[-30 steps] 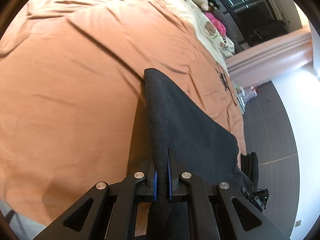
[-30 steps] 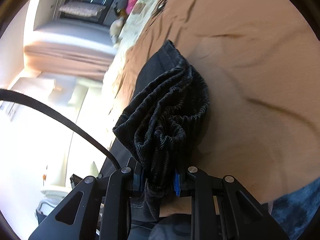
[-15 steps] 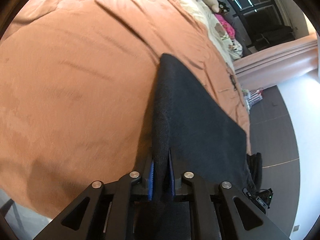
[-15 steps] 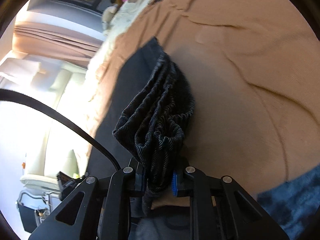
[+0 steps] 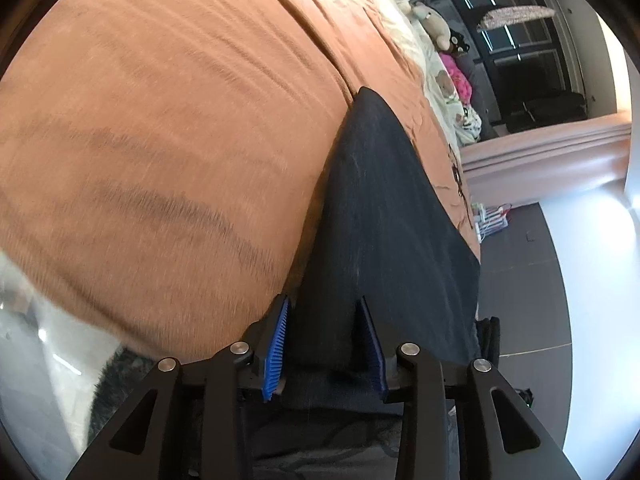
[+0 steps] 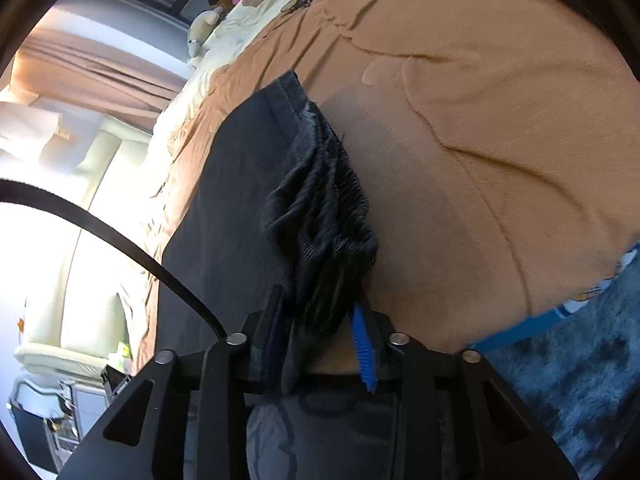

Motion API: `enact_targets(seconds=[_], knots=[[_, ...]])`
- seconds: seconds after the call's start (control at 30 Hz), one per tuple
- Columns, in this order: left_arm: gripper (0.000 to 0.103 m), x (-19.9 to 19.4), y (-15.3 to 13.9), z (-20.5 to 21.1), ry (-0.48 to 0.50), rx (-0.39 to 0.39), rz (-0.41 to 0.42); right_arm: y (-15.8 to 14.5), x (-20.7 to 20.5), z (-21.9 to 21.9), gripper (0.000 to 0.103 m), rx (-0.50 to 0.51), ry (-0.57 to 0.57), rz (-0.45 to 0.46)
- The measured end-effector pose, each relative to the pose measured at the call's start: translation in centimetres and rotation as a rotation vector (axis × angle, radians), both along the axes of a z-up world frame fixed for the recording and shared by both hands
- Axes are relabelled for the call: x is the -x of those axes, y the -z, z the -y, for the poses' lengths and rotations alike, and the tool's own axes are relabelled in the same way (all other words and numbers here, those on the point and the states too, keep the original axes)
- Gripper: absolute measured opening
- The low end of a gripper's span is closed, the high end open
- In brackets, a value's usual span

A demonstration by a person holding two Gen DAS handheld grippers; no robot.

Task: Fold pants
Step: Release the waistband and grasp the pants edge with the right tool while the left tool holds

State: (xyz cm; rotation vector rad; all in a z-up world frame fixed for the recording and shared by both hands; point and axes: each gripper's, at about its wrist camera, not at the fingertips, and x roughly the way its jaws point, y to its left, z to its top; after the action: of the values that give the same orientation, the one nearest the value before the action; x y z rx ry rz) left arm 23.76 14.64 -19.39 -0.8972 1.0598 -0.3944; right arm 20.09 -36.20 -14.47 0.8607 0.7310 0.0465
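Observation:
Dark pants (image 5: 380,208) lie lengthwise on the orange bedcover (image 5: 160,120). Near the bed's front edge, my left gripper (image 5: 323,344) has its jaws opening. The fabric's edge sits loose between the blue pads (image 5: 276,344) without being pressed. In the right wrist view the pants (image 6: 232,184) run away from me, with the ribbed waistband (image 6: 324,216) bunched in a heap. My right gripper (image 6: 320,340) is also opening, and the lower end of the bunch hangs between its pads (image 6: 362,348).
Stuffed toys and pillows (image 5: 436,28) lie at the far end of the bed. A blue shaggy rug (image 6: 580,360) covers the floor on the right. A pale sofa (image 6: 80,240) stands at the left, and a black cable (image 6: 120,236) crosses that view. Grey floor (image 5: 532,280) borders the bed.
Both grippers have moved lower and nearer the bed with the pants. Both sets of jaws, earlier shut on the fabric, now stand apart, and the pants lie flatter on the cover.

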Motion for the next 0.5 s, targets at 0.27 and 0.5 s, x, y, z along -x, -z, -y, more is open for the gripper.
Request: enact_targets(seconds=[0.27,0.5], knots=[[0.041,0.6,-0.1,0.0,-0.02,0.03,0.029,-4.3,1.7,-1.6,0.032,0.166,-0.021,0.108],[0.043,-0.1,0.7,0.4,-0.027,0.072,0.053,-6.5,-0.3,-6.1,0.032,0.256,-0.101,0.17]])
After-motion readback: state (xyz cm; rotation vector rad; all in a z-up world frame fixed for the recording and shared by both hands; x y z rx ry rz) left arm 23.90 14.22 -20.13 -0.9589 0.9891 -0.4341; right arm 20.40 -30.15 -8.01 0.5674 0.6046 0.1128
